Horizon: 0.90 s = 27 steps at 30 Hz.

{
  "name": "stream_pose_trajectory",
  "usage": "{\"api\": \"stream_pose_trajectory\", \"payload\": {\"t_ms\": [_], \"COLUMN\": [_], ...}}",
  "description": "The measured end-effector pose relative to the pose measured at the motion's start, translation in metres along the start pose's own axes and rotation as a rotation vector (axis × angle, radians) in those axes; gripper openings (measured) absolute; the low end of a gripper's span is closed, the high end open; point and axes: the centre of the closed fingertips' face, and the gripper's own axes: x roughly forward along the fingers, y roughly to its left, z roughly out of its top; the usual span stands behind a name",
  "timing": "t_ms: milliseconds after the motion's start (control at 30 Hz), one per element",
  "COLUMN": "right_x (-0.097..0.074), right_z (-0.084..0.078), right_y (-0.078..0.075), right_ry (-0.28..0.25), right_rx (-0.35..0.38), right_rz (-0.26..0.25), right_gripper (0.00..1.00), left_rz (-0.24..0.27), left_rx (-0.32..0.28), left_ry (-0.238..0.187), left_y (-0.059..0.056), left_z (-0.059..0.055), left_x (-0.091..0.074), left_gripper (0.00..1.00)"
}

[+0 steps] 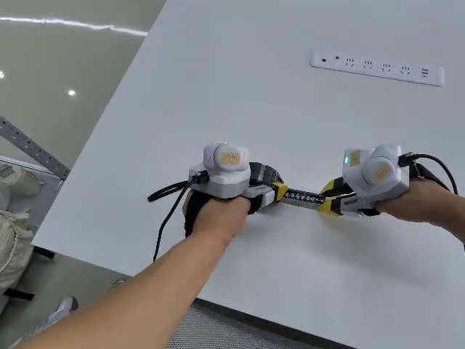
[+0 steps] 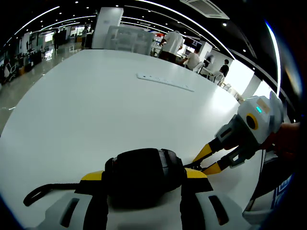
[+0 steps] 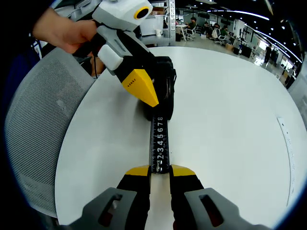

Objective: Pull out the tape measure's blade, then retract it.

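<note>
Nearest me, the left tool [image 1: 270,190] is clamped across the black body of the tape measure [image 2: 144,175], one yellow-tipped jaw on each flank. The case sits on the white worktop [image 1: 240,94] close to its near edge, and its wrist strap [image 2: 45,191] lies loose beside it. To the right, the right tool [image 3: 160,170] is pressed together on the free end of the blade [image 3: 159,136]. I can't quite tell whether it pinches the end hook itself or the steel just behind it. Only a short stretch of blade spans the gap between the two tools, lying straight and flat just over the worktop, so I judge the extension to be at a small fraction of its travel. To do this step well, I would hold the left tool firm and motionless so the case cannot skid. I would draw the right tool away to the right in line with the case's mouth, level and without roll, since any twist would kink the blade or drag it against the slot. For the return, I would walk the right tool back toward the case with the pinch held, not let the spring snap the blade home. Farther off, a power strip [image 1: 376,67] lies at the far right of the worktop, well apart from the pull path.
</note>
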Motion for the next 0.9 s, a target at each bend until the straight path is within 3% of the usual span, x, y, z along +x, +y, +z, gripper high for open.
{"api": "stream_pose_trajectory", "payload": {"t_ms": [900], "right_x": [0.0047], "right_z": [0.0065], "right_y": [-0.0005], "right_ry": [0.016], "right_rx": [-0.015], "right_rz": [0.008], "right_gripper": [0.11], "left_rz": [-0.003], "left_rx": [0.001], "left_ry": [-0.002], "left_y": [0.002], "left_z": [0.001], "left_x": [0.0], "left_gripper": [0.56]}}
